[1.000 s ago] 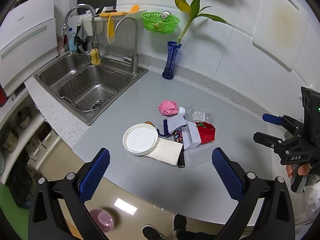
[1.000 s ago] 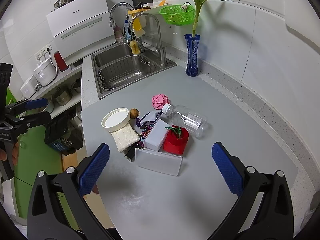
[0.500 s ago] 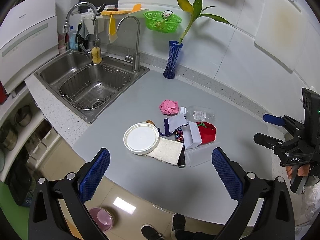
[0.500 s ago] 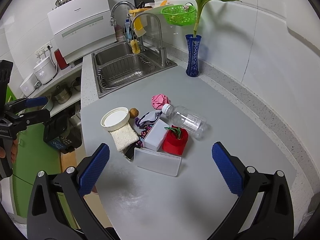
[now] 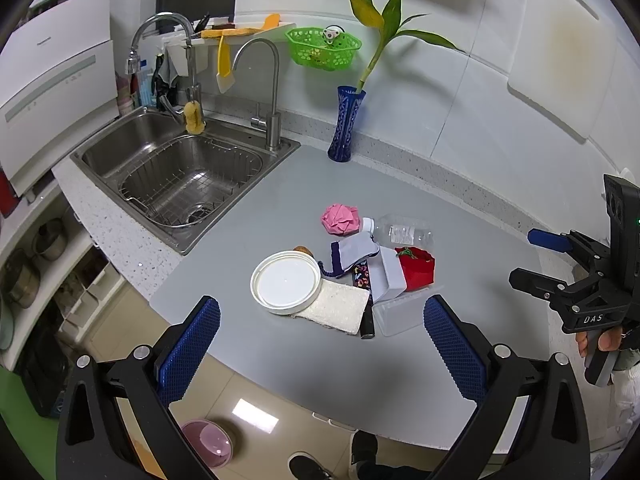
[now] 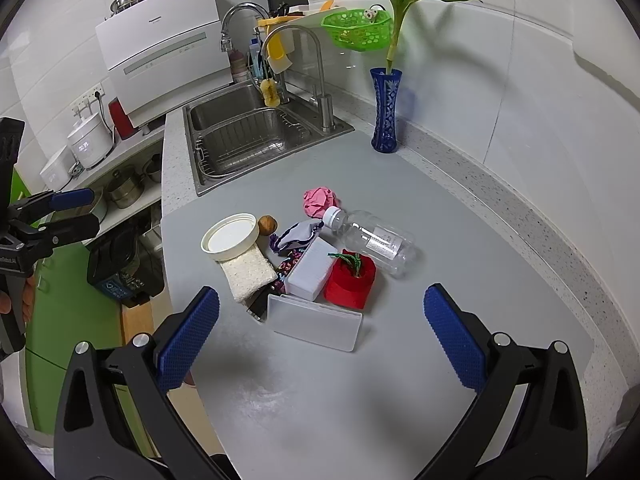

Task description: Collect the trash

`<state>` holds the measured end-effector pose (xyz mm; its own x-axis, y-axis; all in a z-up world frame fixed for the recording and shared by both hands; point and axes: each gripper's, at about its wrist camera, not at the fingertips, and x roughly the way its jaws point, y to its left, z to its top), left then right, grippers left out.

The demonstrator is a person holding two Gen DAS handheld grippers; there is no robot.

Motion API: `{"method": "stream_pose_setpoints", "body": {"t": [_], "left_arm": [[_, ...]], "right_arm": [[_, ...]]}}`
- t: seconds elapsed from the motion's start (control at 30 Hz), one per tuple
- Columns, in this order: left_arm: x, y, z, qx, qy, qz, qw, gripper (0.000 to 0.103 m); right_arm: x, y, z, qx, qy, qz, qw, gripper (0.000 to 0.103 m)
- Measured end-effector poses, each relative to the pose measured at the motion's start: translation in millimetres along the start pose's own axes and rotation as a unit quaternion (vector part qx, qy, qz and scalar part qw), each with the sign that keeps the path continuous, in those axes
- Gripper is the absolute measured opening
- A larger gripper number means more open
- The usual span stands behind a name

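Grey countertop [image 6: 460,216] carries the whole trash pile [image 6: 304,260] in one cluster, so judge the task as not yet started: no item is lifted and nothing is held

1. Tool state. Your left gripper [image 5: 320,344] and right gripper [image 6: 320,340] both have their blue pads spread wide apart and empty, hovering short of the pile at the near edge of the counter.

2. Items left to collect, all touching or overlapping:
- white round lid [image 6: 230,237], resting partly on a white sponge [image 6: 248,272]
- small brown nut-like object [image 6: 267,225], just beside the lid
- crumpled pink paper [image 6: 320,201]
- clear plastic bottle [image 6: 372,242], lying on its side
- white box [image 6: 311,269] and red box [image 6: 351,278]
- translucent rectangular lid [image 6: 316,322], nearest the right gripper
- crumpled fabric scrap [image 6: 296,236]

3. Receptacle. A dark bin [image 6: 124,268] stands on the floor beyond the counter's left edge; you cannot tell from these views whether it is the intended one.

4. Readable writing. "DAS" is printed on the right gripper body as seen from the left wrist view. The bottle label and the white appliance's [image 6: 160,52] lettering are too small to read
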<state>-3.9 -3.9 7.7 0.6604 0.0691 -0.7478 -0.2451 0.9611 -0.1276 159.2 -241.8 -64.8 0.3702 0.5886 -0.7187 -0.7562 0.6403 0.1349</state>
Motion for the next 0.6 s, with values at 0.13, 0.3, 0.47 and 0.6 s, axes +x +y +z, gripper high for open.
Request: {"method": "stream_pose_setpoints", "body": {"t": [0.13,0.3,0.47,0.6], "left_arm": [[-0.2,0.2,1.4,0.001,0.000,-0.001,1.0000,0.098],[0.4,-1.2,1.4,0.005,-0.001,0.003,1.0000,0.098],[0.5,-1.2,1.6,0.006,-0.001,0.003,1.0000,0.098],[1.2,-1.7,1.6,0.005,-0.001,0.002,1.0000,0.098]], "right_arm": [[0.3,-0.6,-0.1,0.001,0.000,0.000,1.000,0.100],[0.7,-1.4,0.1,0.001,0.000,0.000,1.000,0.100],[1.6,-3.2,-0.1,0.002,0.002,0.000,1.000,0.100],[3.1,-5.6,-0.7,0.003,0.003,0.002,1.000,0.100]]}}
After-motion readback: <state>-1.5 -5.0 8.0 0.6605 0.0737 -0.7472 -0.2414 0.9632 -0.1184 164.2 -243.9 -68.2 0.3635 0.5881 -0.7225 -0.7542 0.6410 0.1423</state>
